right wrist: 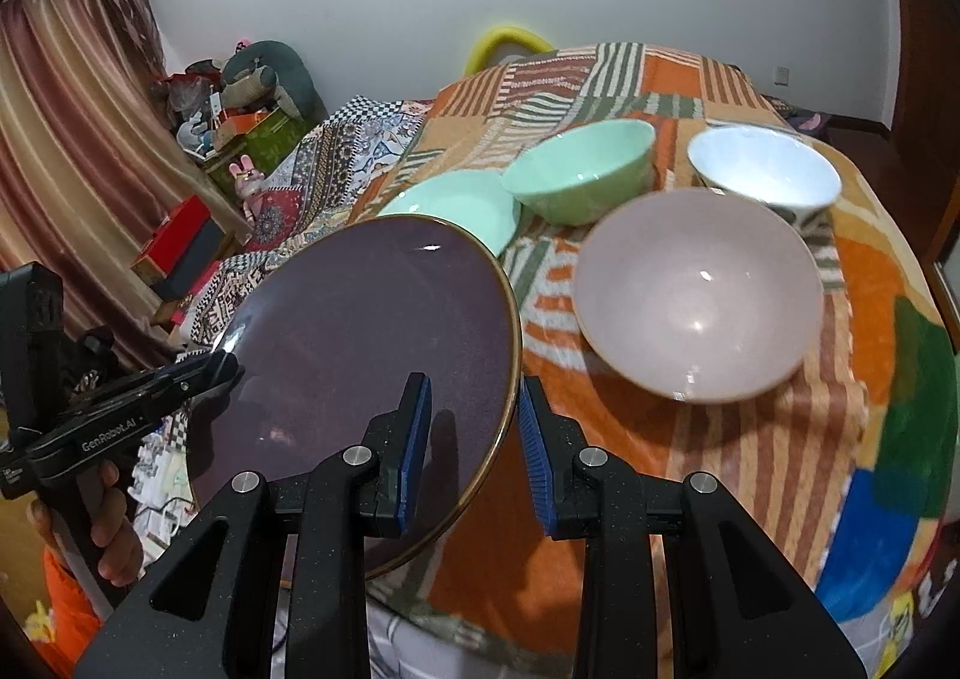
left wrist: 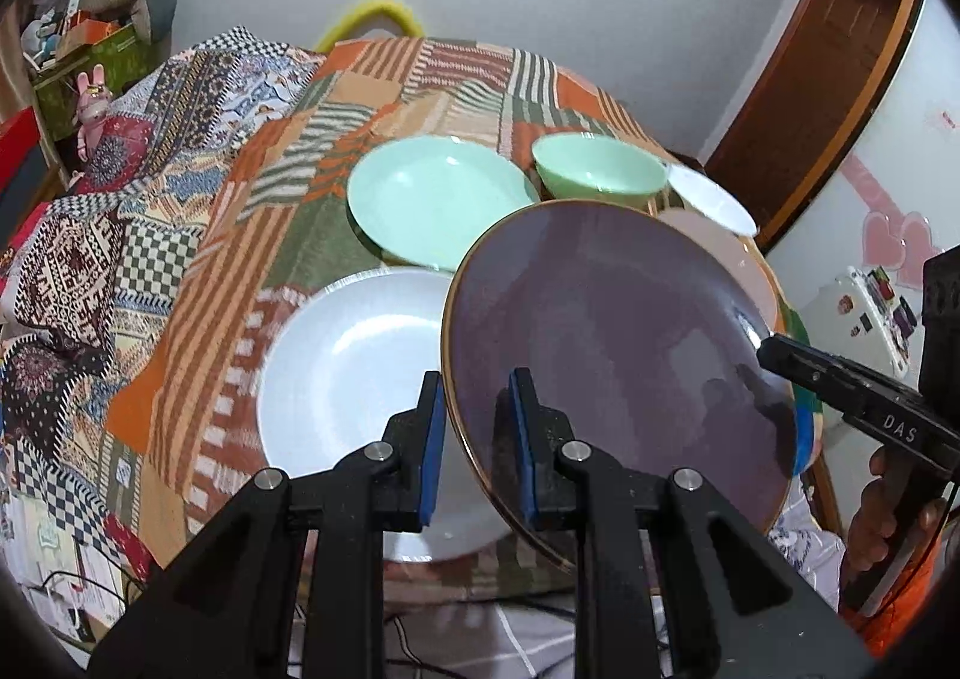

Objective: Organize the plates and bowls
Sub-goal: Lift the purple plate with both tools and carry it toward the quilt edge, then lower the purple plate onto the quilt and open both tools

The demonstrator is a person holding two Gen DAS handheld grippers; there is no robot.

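Purple plate (left wrist: 618, 343) with a gilt rim, held tilted above the patterned tablecloth (left wrist: 198, 283) and taken as landmark. The left gripper (left wrist: 477, 415) straddles its near left rim, pads about the rim's width apart and apparently pinching it; the right gripper (right wrist: 474, 421) brackets the opposite rim, one pad over the face and one outside the edge, but whether both pads touch cannot be told. Below and left of the plate lies a white plate (left wrist: 348, 367); beyond it a green plate (left wrist: 432, 205) and green bowl (left wrist: 600, 175); to its right a pink bowl (right wrist: 696, 295) and a white bowl (right wrist: 768, 168). The plate is judged rigid, fairly heavy, glazed and hence slippery, and brittle; grasping at opposite rim points, pads well over the lip, appears safest, with a level, gentle set-down.
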